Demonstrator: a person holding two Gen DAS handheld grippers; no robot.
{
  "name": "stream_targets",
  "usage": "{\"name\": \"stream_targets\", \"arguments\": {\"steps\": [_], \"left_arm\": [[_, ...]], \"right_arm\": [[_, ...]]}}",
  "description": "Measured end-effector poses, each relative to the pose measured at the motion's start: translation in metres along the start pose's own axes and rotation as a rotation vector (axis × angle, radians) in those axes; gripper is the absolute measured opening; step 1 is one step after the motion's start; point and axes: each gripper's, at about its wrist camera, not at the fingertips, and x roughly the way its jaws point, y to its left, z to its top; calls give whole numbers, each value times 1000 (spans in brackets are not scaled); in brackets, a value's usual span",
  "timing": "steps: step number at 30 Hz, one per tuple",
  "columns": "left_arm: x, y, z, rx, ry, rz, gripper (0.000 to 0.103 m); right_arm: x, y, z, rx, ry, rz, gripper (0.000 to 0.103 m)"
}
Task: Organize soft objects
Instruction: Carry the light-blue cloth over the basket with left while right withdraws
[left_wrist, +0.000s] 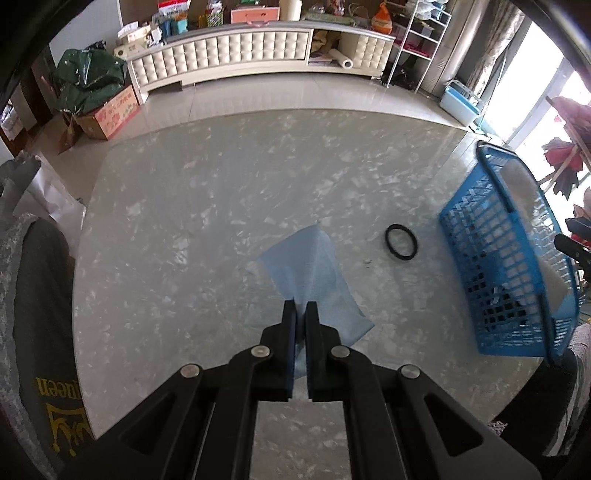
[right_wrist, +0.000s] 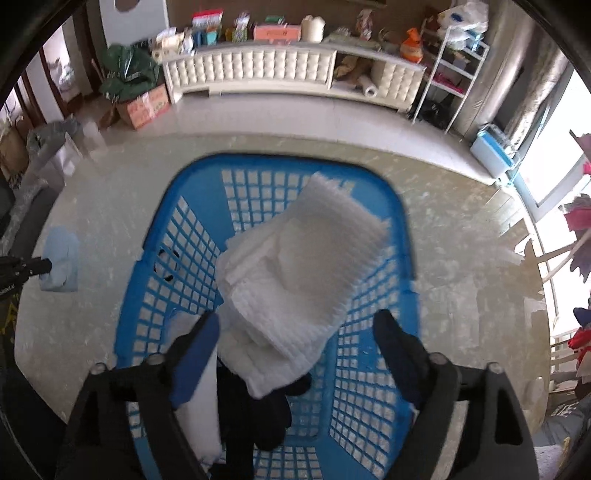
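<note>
- The left gripper (left_wrist: 301, 308) has its jaws drawn together, clamped on the near edge of a thin light-blue cloth (left_wrist: 314, 273) that spreads out on the table just beyond the fingertips.
- The right gripper (right_wrist: 295, 325) hangs over the blue basket (right_wrist: 369, 369) with its jaws wide apart; a folded white knitted cloth (right_wrist: 303, 266) sits between and just beyond them, whether touching either finger cannot be told.
- Dark fabric (right_wrist: 269, 413) lies in the basket's near end under the white cloth.
- A black ring-shaped band (left_wrist: 401, 242) lies flat on the table between the light-blue cloth and the basket, apart from both.
- The table (left_wrist: 184, 221) is glossy, pale grey with white flecks, rounded at its far edge.
- Far behind stands a long cream tufted cabinet (left_wrist: 236, 55), cluttered on top; a cardboard box (left_wrist: 110, 114) sits far left on the tiled floor.
- The basket is rigid plastic lattice with square openings.
</note>
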Motion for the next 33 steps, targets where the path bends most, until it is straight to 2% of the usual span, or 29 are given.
{"name": "stream_targets", "arguments": {"steps": [2,5,16,23,33], "left_arm": [[-9,-9,0,13,-15,-3,3],[-25,-24,-1,36,-38,-8,3],[-77,-109,1,169,-118,-64,3],[-89,-166,4,264,-129,-133,3],[-72,-239,24,384,-103,-190,3]], "right_arm": [[-16,-7,-9,17,-42,-16,99],[-38,-19,-27,40,-85,-32,99],[-73,-46,-73,134,-135,-4,99],[-73,-52,-80,166,-145,-4,99],[-75,-81,-94,257,-160,17,99]]}}
